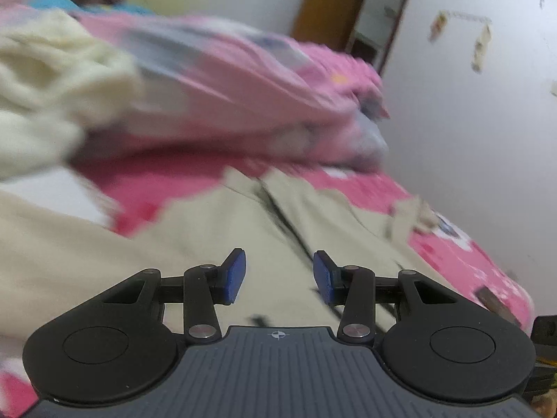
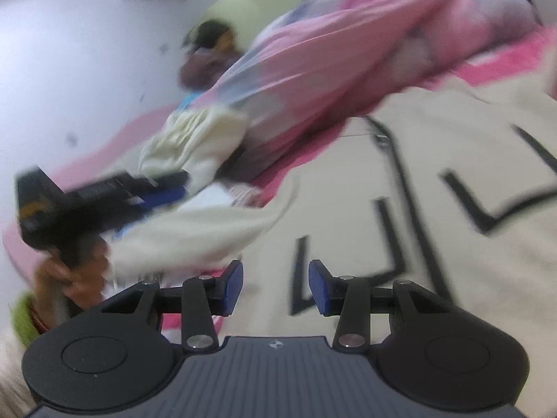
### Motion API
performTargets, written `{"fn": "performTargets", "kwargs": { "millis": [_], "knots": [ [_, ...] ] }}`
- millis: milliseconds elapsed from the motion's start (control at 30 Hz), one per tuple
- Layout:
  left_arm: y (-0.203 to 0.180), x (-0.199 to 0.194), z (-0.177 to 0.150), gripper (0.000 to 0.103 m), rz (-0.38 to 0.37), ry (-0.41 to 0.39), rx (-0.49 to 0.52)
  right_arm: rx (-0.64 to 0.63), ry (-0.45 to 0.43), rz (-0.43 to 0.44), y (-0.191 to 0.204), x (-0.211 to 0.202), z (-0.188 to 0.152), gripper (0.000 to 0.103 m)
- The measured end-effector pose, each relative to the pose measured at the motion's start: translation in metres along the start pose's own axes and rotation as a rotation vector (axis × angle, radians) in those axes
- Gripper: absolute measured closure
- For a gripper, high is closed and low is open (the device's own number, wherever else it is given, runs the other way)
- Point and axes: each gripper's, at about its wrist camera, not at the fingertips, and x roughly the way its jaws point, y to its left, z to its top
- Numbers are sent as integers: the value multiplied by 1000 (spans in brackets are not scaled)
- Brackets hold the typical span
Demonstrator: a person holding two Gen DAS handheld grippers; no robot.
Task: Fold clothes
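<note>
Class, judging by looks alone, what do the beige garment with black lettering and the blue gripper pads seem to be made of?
Beige garment with black lettering: apparently soft, matte knit cloth; it drapes and wrinkles, though blur hides the weave. Blue gripper pads: probably rubber or foam, dull and slightly ridged.

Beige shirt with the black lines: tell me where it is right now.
The beige shirt lies spread on the pink bedsheet, right under both open grippers, below the heap of pink bedding; in the right wrist view it fills the centre and right.
</note>
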Motion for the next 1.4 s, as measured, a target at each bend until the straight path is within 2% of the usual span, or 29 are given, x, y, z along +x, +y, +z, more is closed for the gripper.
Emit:
{"fn": "performTargets", "kwargs": {
  "millis": [167, 333, 500, 700, 933, 1067, 1233, 1400],
  "knots": [
    [-42, 49, 5, 60, -30, 64, 20, 131, -75, 10, -38, -46, -4, 58],
    [-75, 85, 8, 60, -46, 87, 14, 249, -147, 57, -70, -73, -8, 58],
    [-97, 124, -4, 60, -49, 119, 27, 301, -197, 84, -89, -88, -5, 58],
    [-105, 171, -29, 61, -92, 186, 3, 339, -249, 108, -105, -114, 6, 58],
    [-106, 193, -56, 61, -140, 214, 35, 340, -321, 36, -126, -134, 59, 58],
    [-98, 196, -66, 60, -167, 191, 12, 340, -361, -6, -137, -145, 89, 58],
    [-87, 196, -71, 60, -212, 167, -46, 422, -395, -131, -183, -140, 158, 56],
    [-73, 198, -74, 60, -275, 148, -130, 573, -378, -195, -253, -105, 221, 46]
  ]
}}
